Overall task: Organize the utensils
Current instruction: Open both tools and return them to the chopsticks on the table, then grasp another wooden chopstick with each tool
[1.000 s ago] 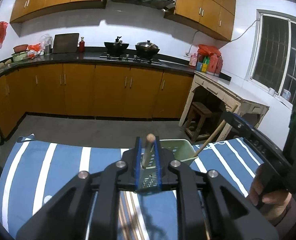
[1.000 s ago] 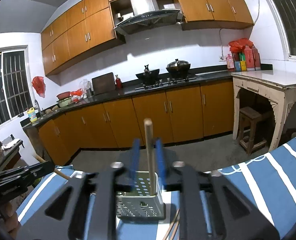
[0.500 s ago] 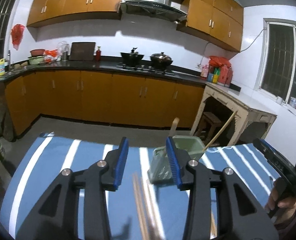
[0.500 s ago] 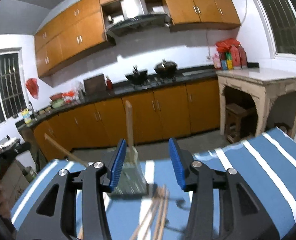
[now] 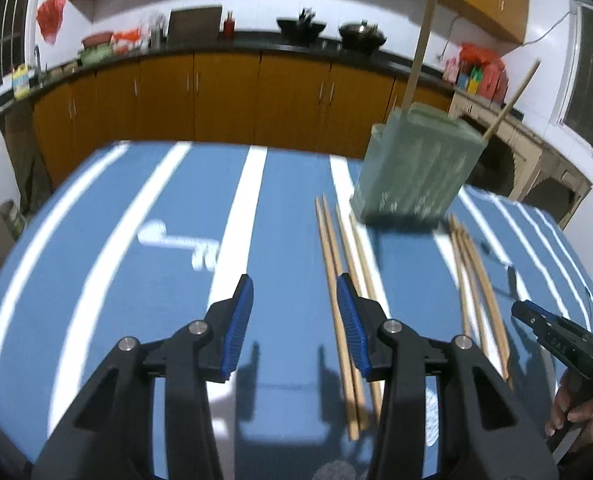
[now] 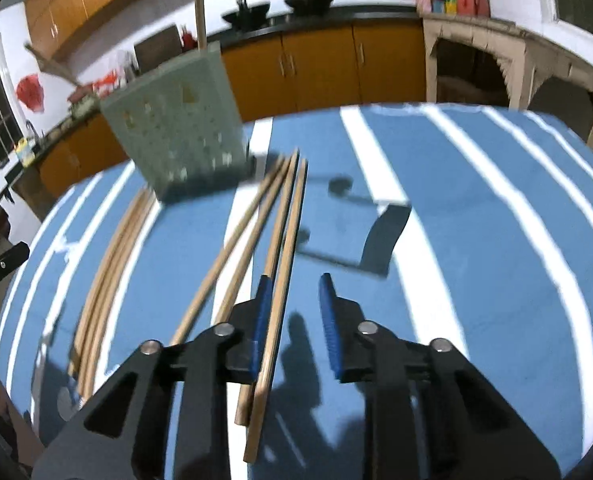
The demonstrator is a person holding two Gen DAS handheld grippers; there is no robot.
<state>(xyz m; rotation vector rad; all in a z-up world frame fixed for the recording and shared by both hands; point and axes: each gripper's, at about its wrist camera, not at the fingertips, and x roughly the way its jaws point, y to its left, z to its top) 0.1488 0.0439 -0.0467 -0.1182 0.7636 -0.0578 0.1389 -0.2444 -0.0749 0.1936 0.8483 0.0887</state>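
A pale green perforated holder [image 5: 416, 168] stands on the striped cloth with two wooden chopsticks [image 5: 420, 36] upright in it. Loose chopsticks [image 5: 340, 296] lie in two bundles in front of it. My left gripper [image 5: 294, 284] hovers low over the cloth, its jaws opening with nothing between them; the nearer bundle lies just right of its right finger. In the right wrist view, my right gripper [image 6: 296, 284] is closing around one chopstick [image 6: 286, 264], which lies against the left pad while the right pad stays apart from it. The holder [image 6: 176, 136] stands up and to its left.
The blue and white striped cloth [image 5: 136, 240] covers the table. A second chopstick bundle [image 5: 476, 280] lies right of the holder. A person's hand [image 5: 572, 408] holds the right gripper at the right edge. Orange cabinets [image 5: 216, 96] and a stone side table [image 6: 516, 52] stand beyond.
Both grippers have let go of their chopsticks into the holder and sunk toward the cloth. The left jaws have spread; the right jaws spread, then narrowed around a lying chopstick.
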